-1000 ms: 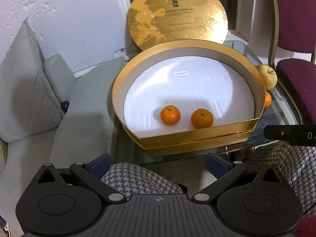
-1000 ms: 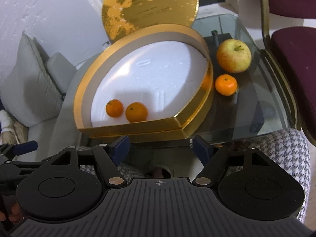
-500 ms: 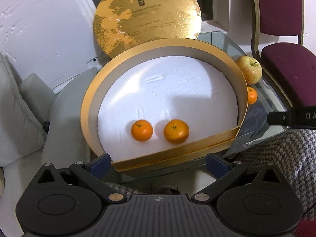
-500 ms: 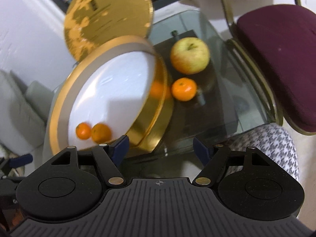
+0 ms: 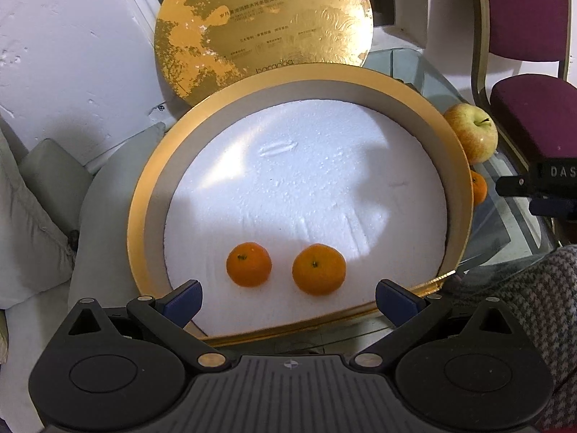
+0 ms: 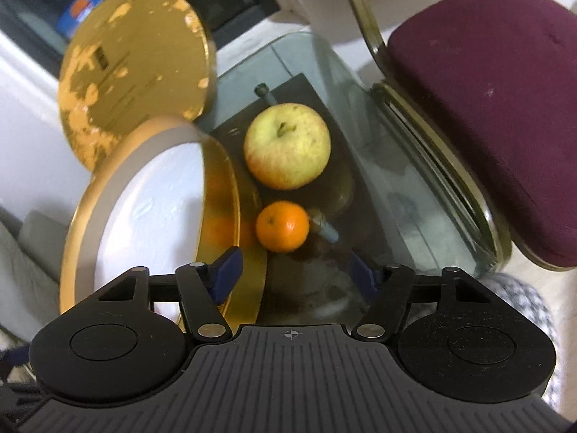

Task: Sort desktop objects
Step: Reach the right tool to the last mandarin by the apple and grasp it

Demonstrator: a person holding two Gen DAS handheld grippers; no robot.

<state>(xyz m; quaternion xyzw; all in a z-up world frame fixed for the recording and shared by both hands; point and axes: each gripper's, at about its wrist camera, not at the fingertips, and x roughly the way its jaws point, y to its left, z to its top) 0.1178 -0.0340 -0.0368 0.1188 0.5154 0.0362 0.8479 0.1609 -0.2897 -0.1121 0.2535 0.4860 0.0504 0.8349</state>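
The loose small orange mandarin (image 6: 282,226) sits on the glass tabletop (image 6: 393,195), just outside the gold wall of the large round gold gift box (image 6: 220,195), with a yellow-red apple (image 6: 287,145) right behind it. From my right gripper (image 6: 295,274) I see that mandarin ahead of the blue fingertips (image 6: 227,265), not yet between them; the jaws are closing with nothing in them, and the pads touch no fruit.

On the left wrist view, two more small orange mandarins, one on the left (image 5: 249,264) and one on the right (image 5: 318,269), lie side by side on the white foam liner (image 5: 306,187) inside the same box, near its front wall. My left gripper (image 5: 288,297) hangs over that front edge with its blue fingertips (image 5: 184,297) spread wide, released, one to either side of the pair and touching neither.

The round gold lid with printed text (image 5: 263,25) stands tilted behind the box against a white wall (image 5: 72,54). A maroon upholstered chair with a brass frame (image 6: 487,108) is beside the table on the right, grey cushions (image 5: 39,198) on the left, and houndstooth fabric (image 5: 533,299) shows at the lower right.
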